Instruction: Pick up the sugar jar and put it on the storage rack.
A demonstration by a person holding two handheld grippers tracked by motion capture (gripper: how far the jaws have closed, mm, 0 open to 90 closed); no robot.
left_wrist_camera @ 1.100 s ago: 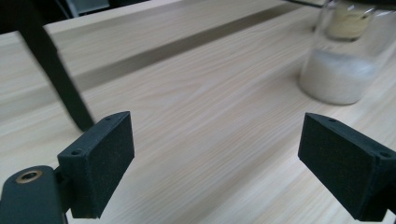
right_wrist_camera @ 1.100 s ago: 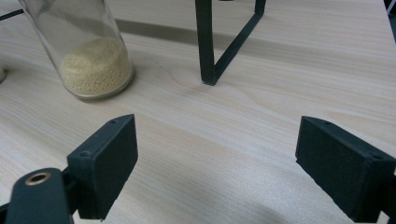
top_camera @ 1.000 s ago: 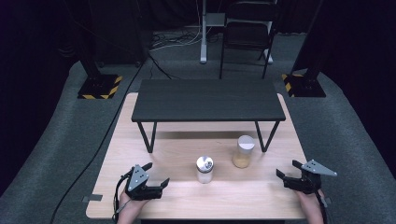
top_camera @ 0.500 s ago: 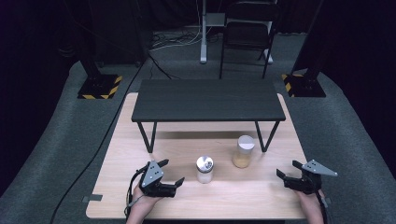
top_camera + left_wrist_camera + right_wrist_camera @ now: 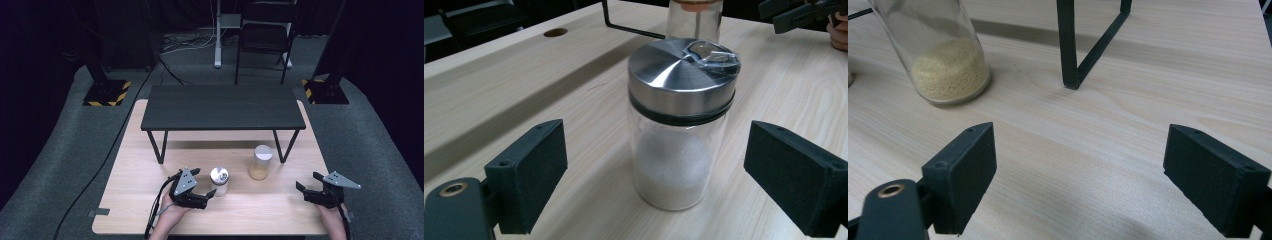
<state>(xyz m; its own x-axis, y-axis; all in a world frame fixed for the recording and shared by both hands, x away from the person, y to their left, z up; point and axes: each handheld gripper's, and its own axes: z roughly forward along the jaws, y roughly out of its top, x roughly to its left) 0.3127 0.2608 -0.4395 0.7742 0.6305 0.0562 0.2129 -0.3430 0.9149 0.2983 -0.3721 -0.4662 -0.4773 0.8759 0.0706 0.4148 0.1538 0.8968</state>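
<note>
Wooden table [image 5: 150,200] lay wide; low in the frame, left gripper [image 5: 204,187] stood released, jaws either side of the steel-lidded shaker [image 5: 219,181], not touching. Best to centre, then squeeze the glass below the lid. White powder filled its bottom; neighbouring jar [image 5: 260,162] held yellow grains. Right gripper [image 5: 307,182] sat released, lower right

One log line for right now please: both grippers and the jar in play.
left gripper: open, jaws either side of metal-lidded jar, not touching | right gripper: open, empty, over table | jar upright
</note>
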